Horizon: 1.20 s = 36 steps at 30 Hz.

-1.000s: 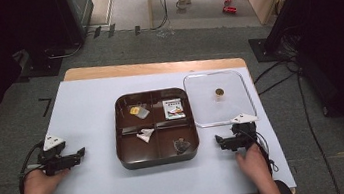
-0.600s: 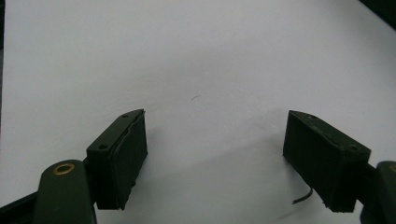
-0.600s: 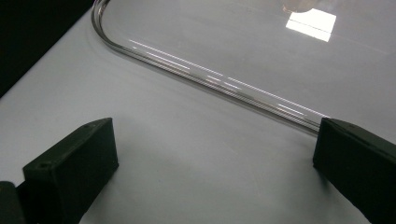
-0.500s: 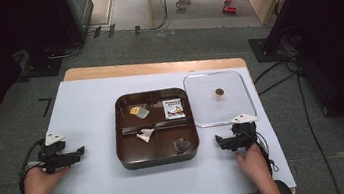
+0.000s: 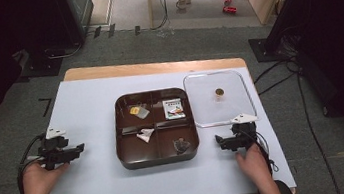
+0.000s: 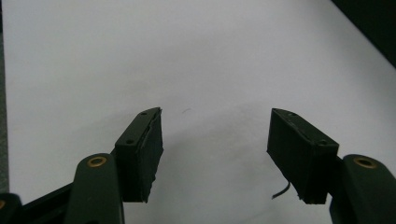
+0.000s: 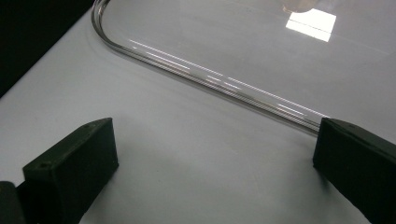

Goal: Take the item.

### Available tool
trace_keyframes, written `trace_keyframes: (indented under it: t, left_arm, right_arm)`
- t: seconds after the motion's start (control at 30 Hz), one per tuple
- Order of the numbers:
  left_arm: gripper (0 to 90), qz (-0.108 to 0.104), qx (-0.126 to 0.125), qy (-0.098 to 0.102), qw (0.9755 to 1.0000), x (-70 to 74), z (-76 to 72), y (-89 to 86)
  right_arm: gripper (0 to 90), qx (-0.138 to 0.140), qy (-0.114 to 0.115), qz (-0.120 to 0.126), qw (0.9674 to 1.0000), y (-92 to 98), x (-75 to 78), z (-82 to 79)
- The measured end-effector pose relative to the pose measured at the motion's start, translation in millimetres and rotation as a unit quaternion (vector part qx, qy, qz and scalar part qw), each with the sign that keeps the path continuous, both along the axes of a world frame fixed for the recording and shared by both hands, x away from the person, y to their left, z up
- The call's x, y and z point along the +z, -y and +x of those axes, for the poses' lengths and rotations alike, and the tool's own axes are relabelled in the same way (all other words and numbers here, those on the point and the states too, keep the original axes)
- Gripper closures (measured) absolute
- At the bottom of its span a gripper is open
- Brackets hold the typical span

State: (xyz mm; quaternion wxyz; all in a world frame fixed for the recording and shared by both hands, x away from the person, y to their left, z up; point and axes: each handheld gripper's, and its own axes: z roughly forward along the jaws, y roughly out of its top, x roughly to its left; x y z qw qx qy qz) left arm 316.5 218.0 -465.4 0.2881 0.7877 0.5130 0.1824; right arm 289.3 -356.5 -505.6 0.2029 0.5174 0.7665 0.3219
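My left gripper [image 5: 80,148] rests low over the white table cover, left of the brown four-compartment tray [image 5: 160,158], pointing toward it. In the left gripper view its jaws [image 6: 215,154] stand apart over bare white cover; they have just been closing, with nothing between them. My right gripper [image 5: 220,144] sits right of the tray, near the front corner of a clear lid [image 5: 231,104]. Its jaws [image 7: 215,154] are wide open and empty, with the lid's curved rim [image 7: 210,77] just beyond them.
The tray holds a yellow item [image 5: 135,110], a printed packet [image 5: 174,108], a white folded packet [image 5: 145,135] and a dark crumpled piece [image 5: 182,145], one per compartment. The lid has a small brown knob [image 5: 219,91]. Cables trail off both hands.
The left gripper has edged slightly away from the table's front edge. The right hand and gripper have kept still.
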Motion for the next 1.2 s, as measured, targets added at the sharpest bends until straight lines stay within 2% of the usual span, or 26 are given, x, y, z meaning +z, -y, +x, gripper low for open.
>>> trace_keyframes:
  t: [0.1,0.5,0.7,1.2]
  left_arm:
    - [38.8,-0.013,-0.002,0.002,0.9999,4.1,0.8,1.0]
    - [38.1,-0.018,-0.029,0.017,0.9993,16.8,1.6,14.6]
    - [35.0,-0.032,-0.049,0.008,0.9983,20.0,3.7,20.8]
    - [37.5,-0.049,-0.077,0.010,0.9958,27.2,6.2,38.1]
  right_arm:
    - [0.0,0.000,0.000,0.000,1.0000,0.0,0.0,0.0]
    - [0.0,0.000,0.000,0.000,1.0000,0.0,0.0,0.0]
    - [0.0,-0.001,-0.001,0.000,1.0000,-0.1,0.1,0.0]
    - [0.0,-0.001,-0.002,0.001,1.0000,-0.3,0.2,-0.2]
